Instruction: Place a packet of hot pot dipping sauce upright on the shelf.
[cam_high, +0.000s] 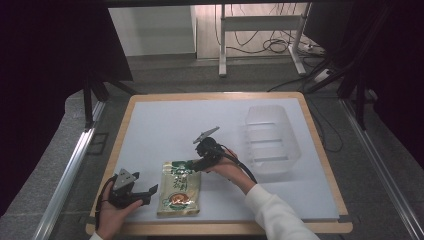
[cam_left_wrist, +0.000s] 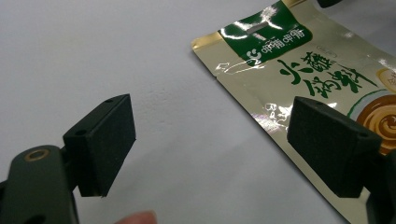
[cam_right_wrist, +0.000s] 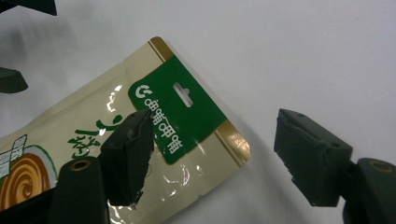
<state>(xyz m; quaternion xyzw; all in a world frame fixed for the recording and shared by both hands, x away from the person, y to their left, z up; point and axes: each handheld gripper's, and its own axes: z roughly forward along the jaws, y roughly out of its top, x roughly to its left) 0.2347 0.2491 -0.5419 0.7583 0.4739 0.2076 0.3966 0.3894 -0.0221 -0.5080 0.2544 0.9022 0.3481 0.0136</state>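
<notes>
While the green and cream snack pouch (cam_high: 179, 189) is lying flat on the white sheet of the bench (cam_high: 210, 125), near its front edge, both tools are waiting close to it with their jaws apart. On the pouch, green characters and a brown swirl picture are showing, and its green header with a small hanging slot is pointing away from the person.

At the header end of the pouch, the right tool (cam_high: 191, 163) is hovering, held by the right hand (cam_high: 227, 170) in a white sleeve. In the right gripper view (cam_right_wrist: 210, 158), one black jaw is standing over the header and the other is over the bare sheet beside the corner of the pouch; nothing is being gripped between them.

Just beside the left edge of the pouch, the left tool (cam_high: 150, 192) is being held low by the left hand (cam_high: 112, 215). In the left gripper view (cam_left_wrist: 210, 154), its wide open jaws are framing the pouch's long edge.

Well apart from the pouch, toward the far right, a clear plastic tub (cam_high: 270, 140) is standing on the bench.
</notes>
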